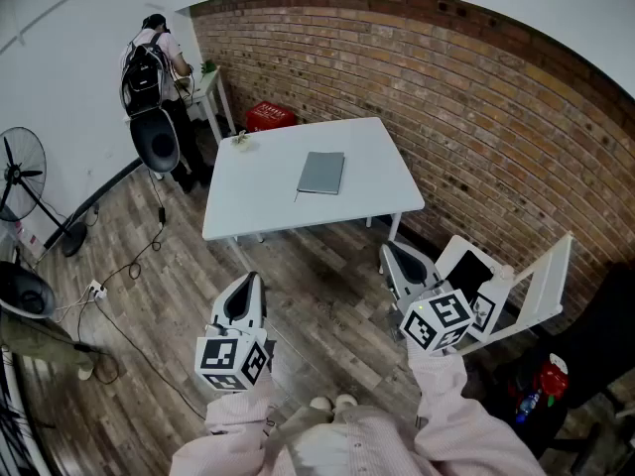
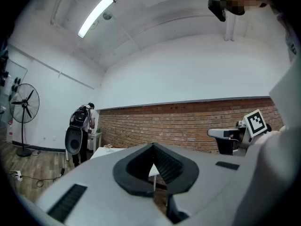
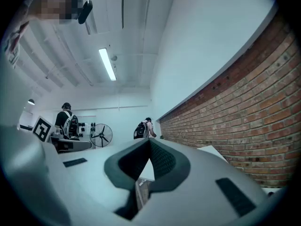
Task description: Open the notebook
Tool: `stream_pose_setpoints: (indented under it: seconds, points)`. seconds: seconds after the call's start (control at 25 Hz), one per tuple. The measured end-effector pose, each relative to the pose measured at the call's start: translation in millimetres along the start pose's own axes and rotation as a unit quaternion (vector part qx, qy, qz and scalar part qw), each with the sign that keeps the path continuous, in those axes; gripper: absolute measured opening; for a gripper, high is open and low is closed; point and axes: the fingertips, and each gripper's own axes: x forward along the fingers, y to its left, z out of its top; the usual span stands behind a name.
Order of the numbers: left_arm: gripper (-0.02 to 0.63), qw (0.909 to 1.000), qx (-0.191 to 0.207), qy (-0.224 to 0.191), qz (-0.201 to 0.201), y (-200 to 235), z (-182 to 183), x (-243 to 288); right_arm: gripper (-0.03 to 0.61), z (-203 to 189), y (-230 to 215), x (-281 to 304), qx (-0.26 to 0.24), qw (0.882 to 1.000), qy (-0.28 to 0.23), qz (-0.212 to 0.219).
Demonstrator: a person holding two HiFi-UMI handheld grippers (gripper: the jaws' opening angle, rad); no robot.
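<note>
A closed grey notebook [image 1: 321, 173] lies flat near the middle of a white table [image 1: 258, 198], well apart from the left gripper [image 1: 247, 284] and right gripper [image 1: 393, 258], both clenched shut on nothing. It looks thin, light and likely to slide, though it is small in view. The cover's free edge seems the place to lift, with the rest pinned down.

Head view. Grey rectangular notebook [image 1: 321, 173] lies on white rectangular table [image 1: 258, 206], right of the tabletop's centre, upper middle of frame. Red brick wall [image 1: 476, 117] behind and right of table. Red plastic crate [image 1: 269, 116] on floor between table and wall. Person with black backpack [image 1: 159, 77] upper left. Black pedestal fan [image 1: 25, 181] far left. Left gripper [image 1: 248, 280] and right gripper [image 1: 390, 257] lower centre, before table, well apart from it.
</note>
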Motion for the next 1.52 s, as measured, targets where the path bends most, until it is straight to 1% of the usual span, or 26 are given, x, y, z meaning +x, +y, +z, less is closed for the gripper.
stream_pose_setpoints:
  seconds: [0.16, 0.28, 0.44, 0.52, 0.56, 0.64, 0.76, 0.92, 1.0, 1.12, 1.32, 1.52]
  points:
    - [-0.006, 1.0000, -0.001, 0.003, 0.008, 0.4, -5.5, 0.7, 0.003, -6.0, -8.2, 0.0, -0.002, 1.000, 0.006, -0.004]
    - [-0.008, 0.9999, -0.006, 0.010, 0.013, 1.4, -10.9, 1.0, 0.003, -14.8, -16.4, -1.0, 0.007, 1.000, 0.016, -0.017]
    - [-0.006, 0.9996, -0.014, 0.014, 0.020, 2.7, -15.4, 2.1, 0.003, -23.6, -21.2, 2.8, 0.025, 0.999, 0.026, -0.015]
    - [-0.006, 0.9995, -0.017, 0.016, 0.022, 0.9, -18.4, 3.6, 0.003, -26.7, -24.5, 3.8, 0.023, 0.999, 0.030, -0.018]
    - [-0.008, 0.9994, -0.019, 0.016, 0.023, -0.7, -19.8, 4.9, 0.021, -28.0, -26.6, 4.4, 0.021, 0.999, 0.033, -0.018]
    - [-0.008, 0.9993, -0.022, 0.014, 0.026, -3.8, -21.1, 8.3, 0.024, -30.5, -32.1, 6.7, 0.020, 0.999, 0.038, -0.016]
    - [-0.006, 0.9994, -0.023, 0.011, 0.025, -9.5, -22.6, 16.1, 0.073, -35.0, -42.0, 9.7, 0.023, 0.999, 0.045, -0.014]
    - [-0.006, 0.9993, -0.023, 0.010, 0.026, -14.2, -26.6, 23.2, 0.100, -39.6, -52.3, 14.1, 0.023, 0.998, 0.048, -0.016]
    - [-0.008, 0.9992, -0.025, 0.013, 0.027, -14.7, -30.0, 25.6, 0.137, -41.2, -55.0, 16.8, 0.021, 0.998, 0.050, -0.017]
    - [-0.006, 0.9989, -0.029, 0.019, 0.032, -13.2, -35.0, 28.4, 0.151, -43.1, -57.5, 20.8, 0.017, 0.998, 0.054, -0.016]
    - [-0.006, 0.9985, -0.031, 0.028, 0.036, -9.9, -41.8, 36.8, 0.173, -49.9, -64.0, 26.1, 0.023, 0.998, 0.058, -0.015]
    - [-0.006, 0.9981, -0.032, 0.038, 0.035, -3.0, -48.2, 53.7, 0.173, -60.7, -75.1, 39.0, 0.039, 0.997, 0.067, -0.019]
